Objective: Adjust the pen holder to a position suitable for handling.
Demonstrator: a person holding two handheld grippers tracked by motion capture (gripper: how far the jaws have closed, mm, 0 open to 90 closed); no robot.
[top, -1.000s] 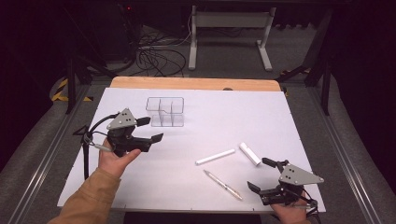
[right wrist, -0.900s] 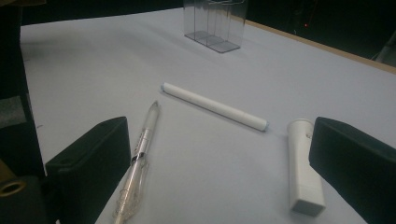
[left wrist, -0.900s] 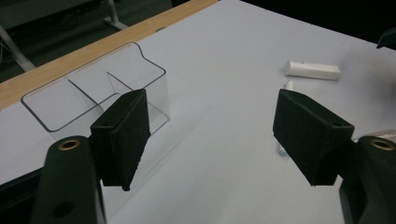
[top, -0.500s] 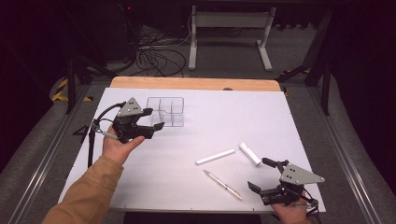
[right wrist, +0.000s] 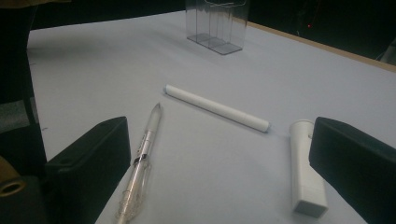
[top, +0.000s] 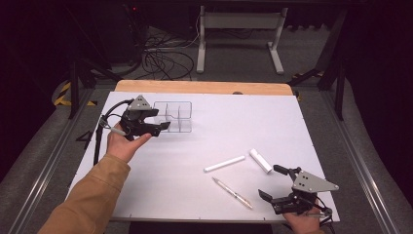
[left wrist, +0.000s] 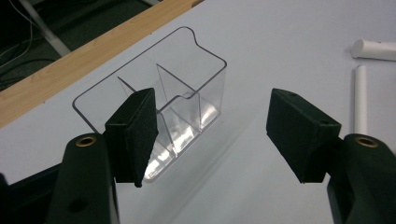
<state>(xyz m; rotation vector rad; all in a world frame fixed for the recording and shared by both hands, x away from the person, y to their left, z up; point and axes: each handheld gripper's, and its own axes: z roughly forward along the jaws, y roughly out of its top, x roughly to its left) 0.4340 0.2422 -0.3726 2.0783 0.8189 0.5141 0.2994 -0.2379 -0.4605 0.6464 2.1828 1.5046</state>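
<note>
From above, my left hand-held gripper [top: 157, 127] sits at the near left corner of the clear organizer [top: 174, 116] on the counter [top: 219, 122]; my right hand-held gripper [top: 276, 186] rests by the near edge, jaws apart.

Along my left jaws, which have just been closing yet stand apart, the organizer [left wrist: 159, 107] lies just ahead, ungripped.

Along my right jaws, a clear pen [right wrist: 142, 161], a white stick [right wrist: 217, 108] and a white cap [right wrist: 306, 165] lie between them, untouched.

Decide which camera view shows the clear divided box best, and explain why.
The left gripper view: the clear box sits close, its dividers plain. The high view shows it small beside the left tool; the right gripper view shows it far off.
</note>
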